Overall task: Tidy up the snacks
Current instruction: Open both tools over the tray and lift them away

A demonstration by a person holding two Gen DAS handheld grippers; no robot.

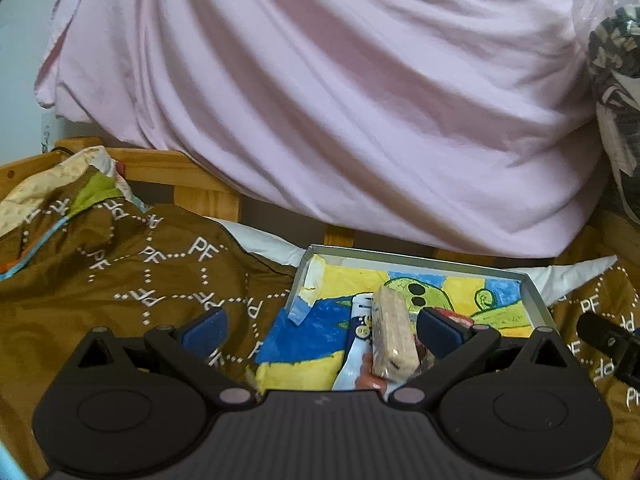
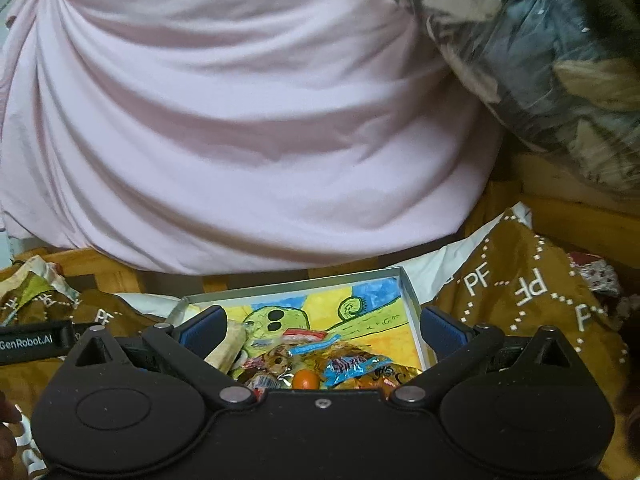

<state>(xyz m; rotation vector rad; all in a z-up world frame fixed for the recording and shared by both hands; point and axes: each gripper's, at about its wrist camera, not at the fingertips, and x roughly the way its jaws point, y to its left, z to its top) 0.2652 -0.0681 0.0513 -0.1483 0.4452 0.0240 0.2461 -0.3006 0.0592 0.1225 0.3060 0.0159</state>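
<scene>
A big pink cloth bundle (image 1: 340,100) is filling the upper part of both views, bulging over a wooden frame (image 1: 160,168); it is only backdrop. Below it a brown printed blanket (image 1: 120,272) is lying rumpled, soft and uneven, so anything set on it is likely sitting loosely.

On the blanket a shallow metal-rimmed tray (image 1: 534,296) with a painted yellow, blue and green floor is sitting at 12 o'clock from both grippers. It looks stiff and light; its thin rim is the natural place to steady it.

The left gripper (image 1: 320,328) is hovering with its jaws standing wide apart, the left finger over the blanket, the right one over the tray. The right gripper (image 2: 320,330) is likewise spread wide, empty, straddling the tray's near part.

Between the left gripper's fingers, slightly toward 1 o'clock, a wrapped wafer pack (image 1: 392,336) is standing on its long edge, leaning on a white and blue packet (image 1: 358,344). The wafers are probably light, rigid and crumbly under a slick film, so a gentle pinch across the narrow sides at mid-length seems best.

In the right wrist view, a heap of small sweets is lying at 6 o'clock: a blue candy wrapper (image 2: 352,366), crinkly and slippery, and an orange round sweet (image 2: 306,380), hard and prone to rolling. These likely need closing low, around the body rather than the twisted ends.
</scene>
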